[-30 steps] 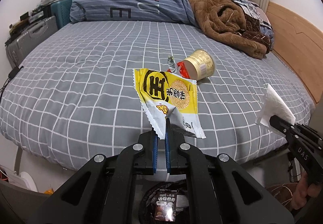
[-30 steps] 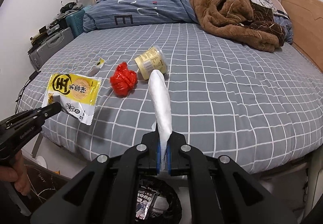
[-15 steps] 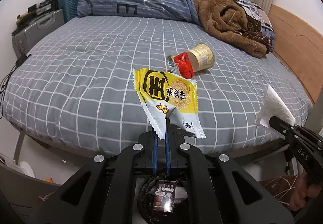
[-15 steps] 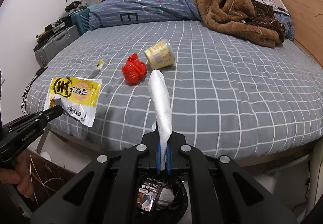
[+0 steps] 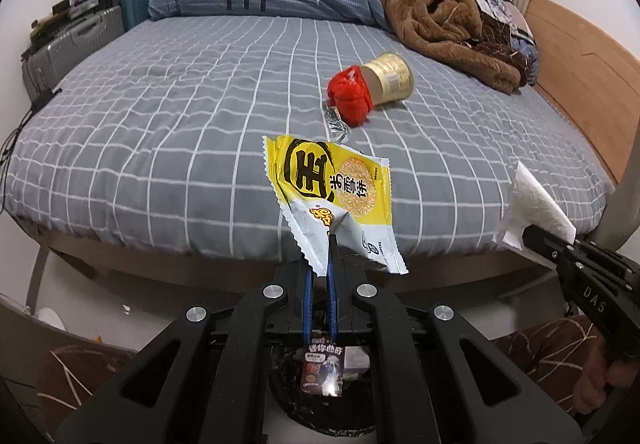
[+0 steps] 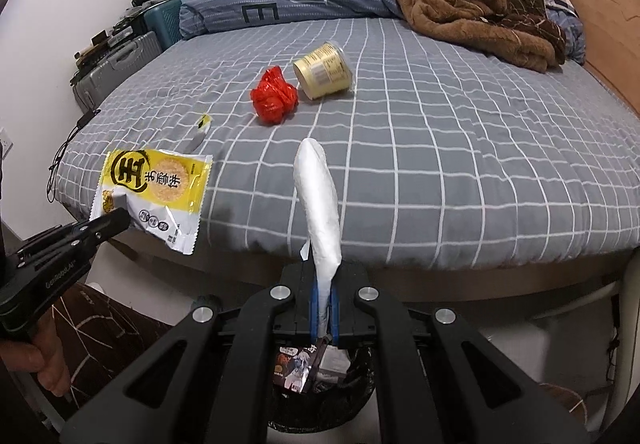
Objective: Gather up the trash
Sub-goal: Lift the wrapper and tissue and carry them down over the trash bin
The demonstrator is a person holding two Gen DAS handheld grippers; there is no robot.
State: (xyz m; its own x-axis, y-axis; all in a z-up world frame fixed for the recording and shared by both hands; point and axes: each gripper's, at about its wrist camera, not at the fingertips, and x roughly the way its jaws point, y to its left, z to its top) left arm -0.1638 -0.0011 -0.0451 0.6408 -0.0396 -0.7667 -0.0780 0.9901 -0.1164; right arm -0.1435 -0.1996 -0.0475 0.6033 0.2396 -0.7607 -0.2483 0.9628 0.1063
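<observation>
Two hand-held grippers [image 5: 319, 268] [image 6: 325, 300] — one wrapper [image 5: 332, 195], one tissue [image 6: 318, 203]

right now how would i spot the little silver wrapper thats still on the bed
Start at the grey checked bed and find the crumpled red bag beside the tipped yellow cup. The silver foil wrapper lies flat against the bag's near side, the only shiny, metallic scrap there.

You see a yellow-and-white snack packet [image 5: 336, 195], a white tissue [image 6: 318, 199], a red crumpled wrapper [image 5: 349, 99], a gold cup [image 5: 390, 77], a brown fleece [image 5: 440, 27], and a bed [image 5: 160, 131] in grey with white checks.
</observation>
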